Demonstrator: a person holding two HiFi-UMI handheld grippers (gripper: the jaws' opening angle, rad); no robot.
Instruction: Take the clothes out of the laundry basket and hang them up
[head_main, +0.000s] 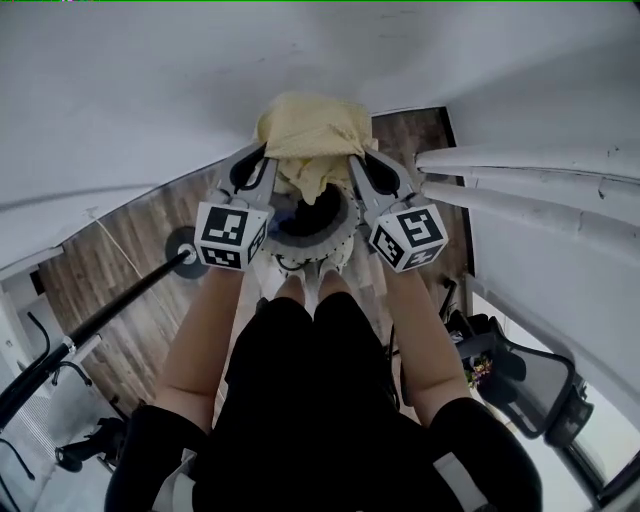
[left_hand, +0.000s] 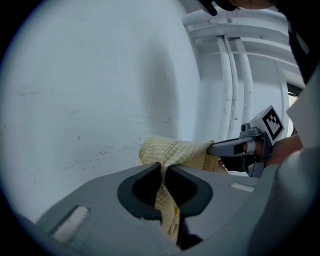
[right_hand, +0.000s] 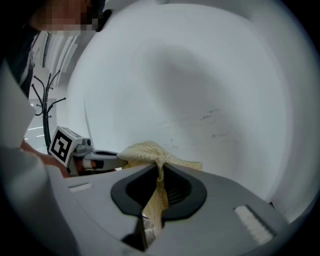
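Right, the yellow checked garment is clear of the laundry basket and held up in the air in front of the person, bunched between both tools. The left hand-held gripper is clamped on one edge of the cloth, its jaws pinched together with fabric trailing down between them. The right hand-held gripper does the same on the other edge, so the piece is stretched a little from one to the other against the pale wall. Down below, the basket sits on the wooden floor at the person's feet, directly under the cloth, and something dark shows inside it, so I'd say there's more washing to come. As for progress: the taking-out is done for this one item and the hanging is not, since it touches no rail in any view. A black pole runs off to the left and white rails stand to the right; which of them gets the garment I can't tell
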